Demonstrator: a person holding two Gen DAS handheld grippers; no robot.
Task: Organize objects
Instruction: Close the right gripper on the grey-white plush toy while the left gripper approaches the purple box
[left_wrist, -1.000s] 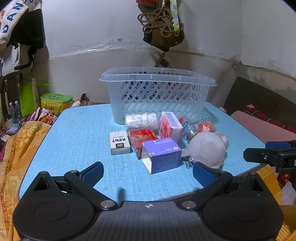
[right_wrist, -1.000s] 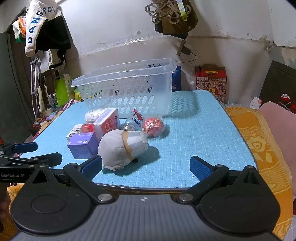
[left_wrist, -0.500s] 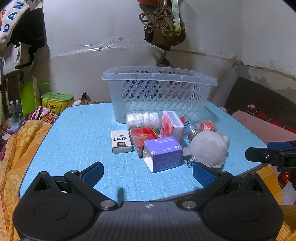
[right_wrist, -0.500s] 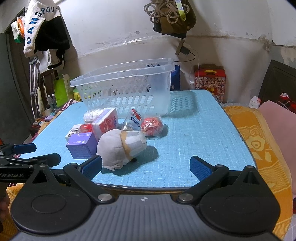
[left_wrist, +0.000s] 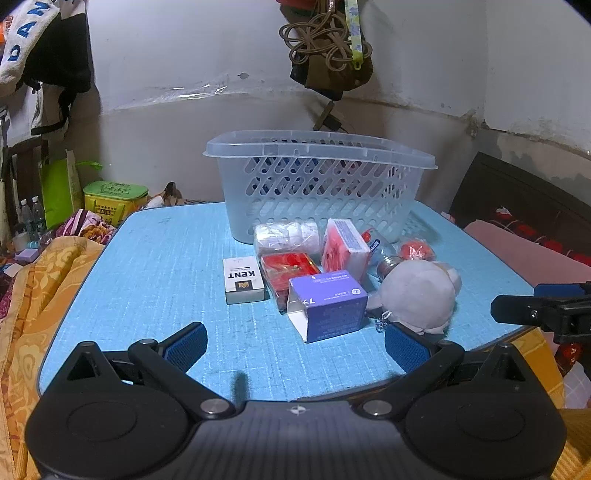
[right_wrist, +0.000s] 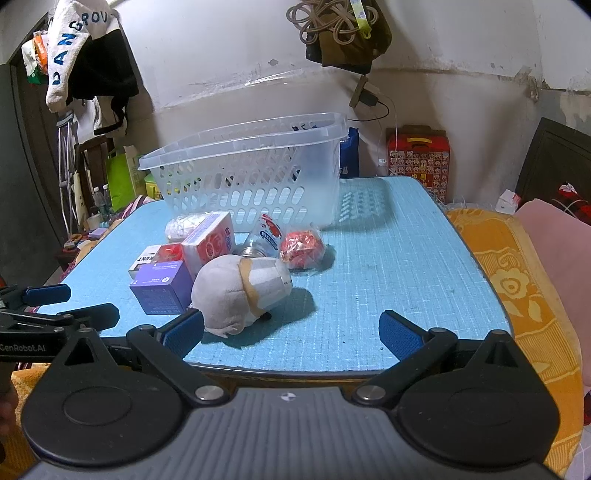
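Observation:
A clear plastic basket (left_wrist: 317, 184) (right_wrist: 255, 181) stands at the back of the blue table (left_wrist: 155, 266) (right_wrist: 399, 258). In front of it lie a KENT pack (left_wrist: 242, 278), a red packet (left_wrist: 286, 269), a purple box (left_wrist: 327, 308) (right_wrist: 160, 288), a pink-and-white box (left_wrist: 345, 247) (right_wrist: 210, 242), a white wrapped roll (left_wrist: 286, 236), a small jar (right_wrist: 264, 236), a red crinkly ball (right_wrist: 303, 247) and a grey plush toy (left_wrist: 417, 295) (right_wrist: 240, 291). My left gripper (left_wrist: 295, 345) is open at the table's near edge, short of the purple box. My right gripper (right_wrist: 291, 332) is open, its left pad beside the plush toy.
Orange patterned bedding (left_wrist: 33, 295) (right_wrist: 517, 280) borders the table on both sides. A green tin (left_wrist: 114, 197) and bottles sit at the far left, a red patterned box (right_wrist: 419, 158) at the back right. Clothes and a bag hang on the wall.
Both grippers have crept slightly forward and closer to the objects. Nothing on the table has moved.

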